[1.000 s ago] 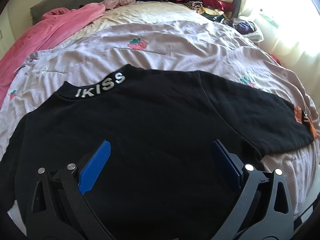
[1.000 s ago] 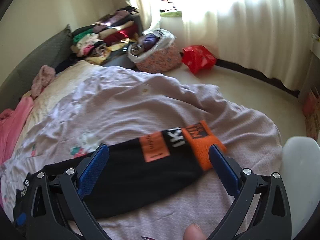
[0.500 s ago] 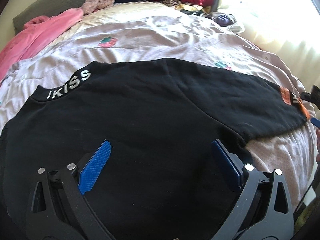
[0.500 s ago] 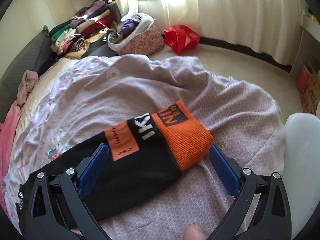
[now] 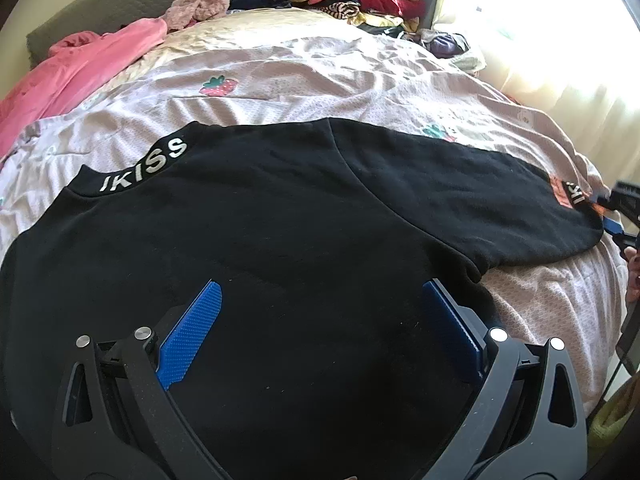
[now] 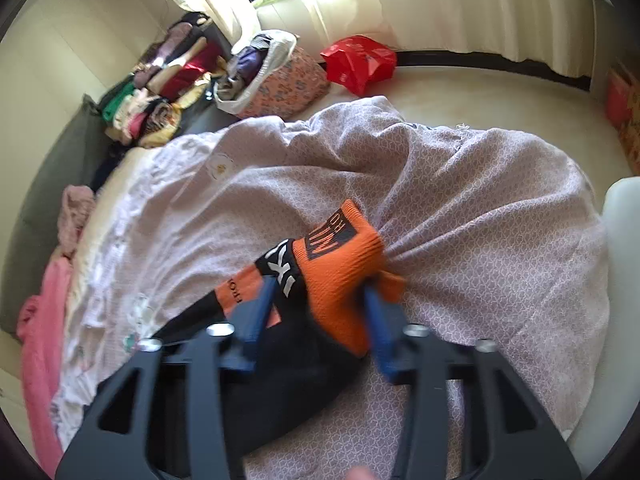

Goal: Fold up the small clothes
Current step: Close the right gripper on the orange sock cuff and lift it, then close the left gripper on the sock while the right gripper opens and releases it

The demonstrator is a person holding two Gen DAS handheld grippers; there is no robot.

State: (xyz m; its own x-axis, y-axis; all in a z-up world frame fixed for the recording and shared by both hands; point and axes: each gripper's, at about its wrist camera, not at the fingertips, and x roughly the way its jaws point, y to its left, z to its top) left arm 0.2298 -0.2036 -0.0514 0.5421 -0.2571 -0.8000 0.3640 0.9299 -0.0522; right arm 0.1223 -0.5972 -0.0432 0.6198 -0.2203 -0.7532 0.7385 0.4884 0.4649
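Black cotton, the sweatshirt is lying spread flat across the bed's pale lilac sheet, its sleeve reaching right. The right claw has just been closing and is pinching the orange cuff at that sleeve's end, bunching the sheet beside it. The left claw is hovering wide apart over the sweatshirt's near body, gripping nothing.
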